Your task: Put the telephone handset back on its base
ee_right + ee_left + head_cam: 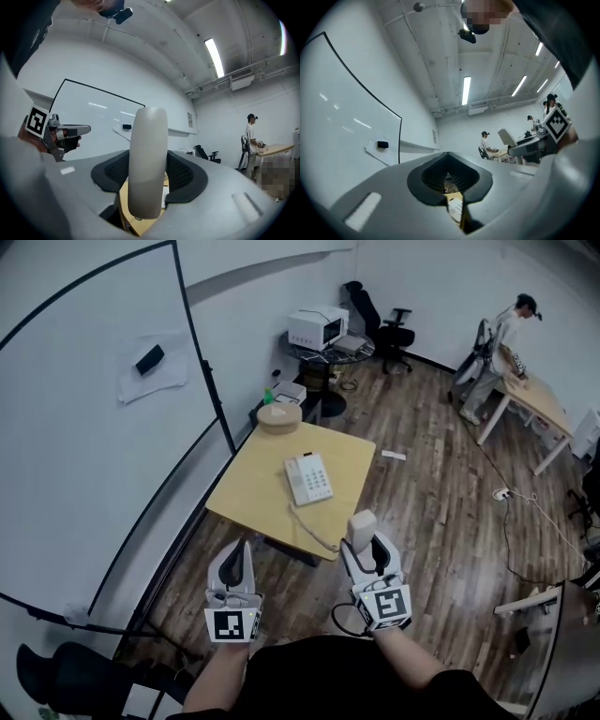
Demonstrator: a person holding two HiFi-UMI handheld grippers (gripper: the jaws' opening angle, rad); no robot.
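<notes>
The right gripper (366, 554) has its jaws spread wide around the telephone handset (147, 159), pads pressing its sides, the handset standing upright; the left gripper (237, 559) is closed on nothing and hangs at the right one's 9 o'clock in the head view. The telephone base (308, 478) lies on the yellow table (246, 498), at about 11 o'clock from the held handset and well apart from it; its cradle looks bare. The pick-up seems done; carrying across, lowering and releasing onto the cradle are left.
</notes>
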